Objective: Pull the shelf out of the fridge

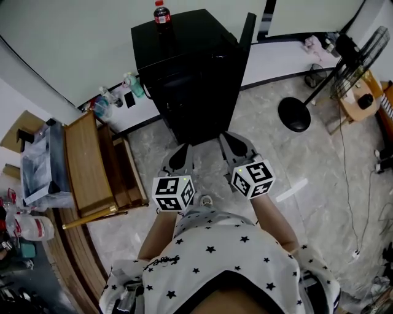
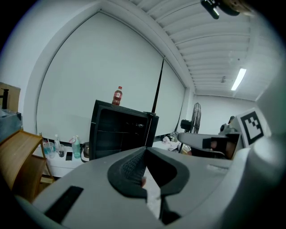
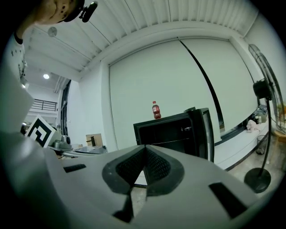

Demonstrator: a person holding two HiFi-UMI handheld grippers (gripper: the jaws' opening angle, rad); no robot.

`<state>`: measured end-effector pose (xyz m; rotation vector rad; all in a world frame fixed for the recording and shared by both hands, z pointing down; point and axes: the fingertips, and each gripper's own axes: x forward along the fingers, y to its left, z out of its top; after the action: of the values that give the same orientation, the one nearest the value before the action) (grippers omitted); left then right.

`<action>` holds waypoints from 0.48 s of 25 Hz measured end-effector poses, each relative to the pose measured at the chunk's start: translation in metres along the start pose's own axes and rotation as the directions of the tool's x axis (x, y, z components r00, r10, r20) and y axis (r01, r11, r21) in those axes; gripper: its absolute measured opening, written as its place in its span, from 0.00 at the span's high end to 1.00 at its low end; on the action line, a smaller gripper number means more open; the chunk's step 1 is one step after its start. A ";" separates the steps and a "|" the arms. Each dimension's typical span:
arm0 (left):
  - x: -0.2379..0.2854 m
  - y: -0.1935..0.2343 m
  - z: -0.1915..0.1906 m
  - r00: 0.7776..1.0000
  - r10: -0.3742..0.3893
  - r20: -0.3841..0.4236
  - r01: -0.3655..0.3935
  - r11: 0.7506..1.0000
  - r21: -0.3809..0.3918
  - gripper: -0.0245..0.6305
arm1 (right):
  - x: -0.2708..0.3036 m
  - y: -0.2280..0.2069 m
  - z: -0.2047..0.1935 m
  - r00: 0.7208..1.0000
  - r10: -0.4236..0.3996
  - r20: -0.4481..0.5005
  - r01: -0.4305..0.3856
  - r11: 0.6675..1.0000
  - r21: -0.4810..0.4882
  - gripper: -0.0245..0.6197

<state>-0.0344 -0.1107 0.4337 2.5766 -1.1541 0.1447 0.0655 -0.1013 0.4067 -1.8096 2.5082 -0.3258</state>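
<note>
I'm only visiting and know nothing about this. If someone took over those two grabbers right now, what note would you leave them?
Left gripper: fingers shut, empty, held short of the fridge.
Right gripper: likewise shut and empty.
Things: the fridge door stands open, the shelf sits inside, and a bottle stands on top.
Done: door is open.
Left: reach in, grip the shelf, pull it out.

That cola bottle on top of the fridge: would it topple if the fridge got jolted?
Possibly: the cola bottle is tall and narrow, standing upright near a corner of the fridge top. It looks dark with drink, so probably heavy enough to resist small jolts. Once down, its round body would likely roll.
</note>
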 end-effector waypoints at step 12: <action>0.045 0.051 0.010 1.000 0.016 -0.013 -0.016 1.000 -0.010 0.94 | 0.085 -0.028 -0.008 1.000 0.018 -0.012 -0.017 0.994 0.109 0.97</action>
<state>-0.0424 -0.1778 0.4464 2.5548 -1.1687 0.1583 0.0628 -0.1885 0.4280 -1.7496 2.4605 -0.4652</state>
